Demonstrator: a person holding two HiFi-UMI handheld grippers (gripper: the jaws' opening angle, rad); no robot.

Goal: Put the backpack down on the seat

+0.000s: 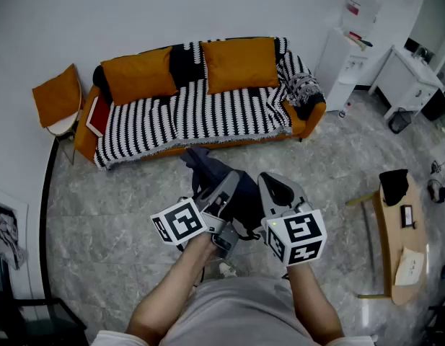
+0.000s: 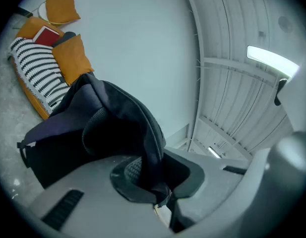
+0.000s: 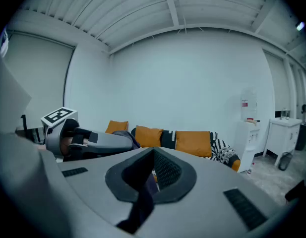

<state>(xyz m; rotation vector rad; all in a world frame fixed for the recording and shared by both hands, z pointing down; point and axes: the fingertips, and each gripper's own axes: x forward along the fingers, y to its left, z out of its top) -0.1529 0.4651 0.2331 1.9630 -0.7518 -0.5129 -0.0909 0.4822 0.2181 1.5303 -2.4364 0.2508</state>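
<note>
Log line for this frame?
phase: carrying | backpack: held in air, before sofa | left gripper: shut on backpack | right gripper: shut on backpack | placed: no

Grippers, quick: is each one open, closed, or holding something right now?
Left gripper: closed, holding the backpack by a fold of its fabric.
Right gripper: closed, holding a dark strap, apparently the backpack's.
</note>
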